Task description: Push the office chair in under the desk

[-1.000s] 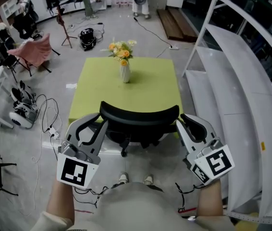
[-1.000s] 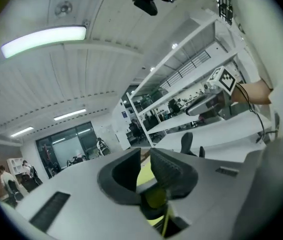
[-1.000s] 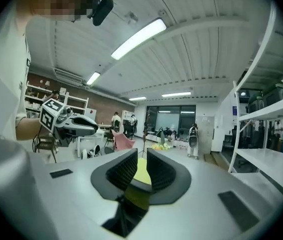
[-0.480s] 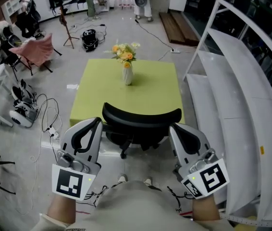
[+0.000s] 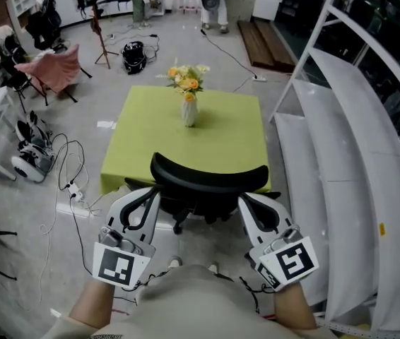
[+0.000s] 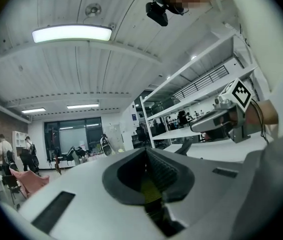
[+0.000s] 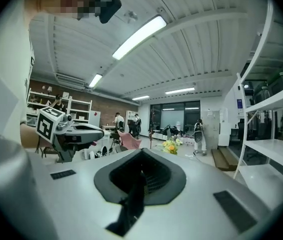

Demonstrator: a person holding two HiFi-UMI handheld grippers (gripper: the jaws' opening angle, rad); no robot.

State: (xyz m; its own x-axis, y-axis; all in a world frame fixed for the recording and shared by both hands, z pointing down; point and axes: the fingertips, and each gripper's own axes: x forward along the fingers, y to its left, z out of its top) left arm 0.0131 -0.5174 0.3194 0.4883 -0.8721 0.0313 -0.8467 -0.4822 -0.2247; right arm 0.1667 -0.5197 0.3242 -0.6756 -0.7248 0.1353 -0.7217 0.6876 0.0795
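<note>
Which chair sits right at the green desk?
The black office chair, at the near edge of the green desk; the pink-draped chair stands far off.

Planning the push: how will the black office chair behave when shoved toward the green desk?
Probably rolls easily: the black office chair shows a castor leg on smooth grey floor. It may swivel if pushed unevenly, as the left gripper and right gripper sit near opposite backrest ends. The backrest looks stiff.

Office chair (image 5: 207, 173) ahead, shelving (image 5: 345, 126) close right, open floor (image 5: 87, 129) left
</note>
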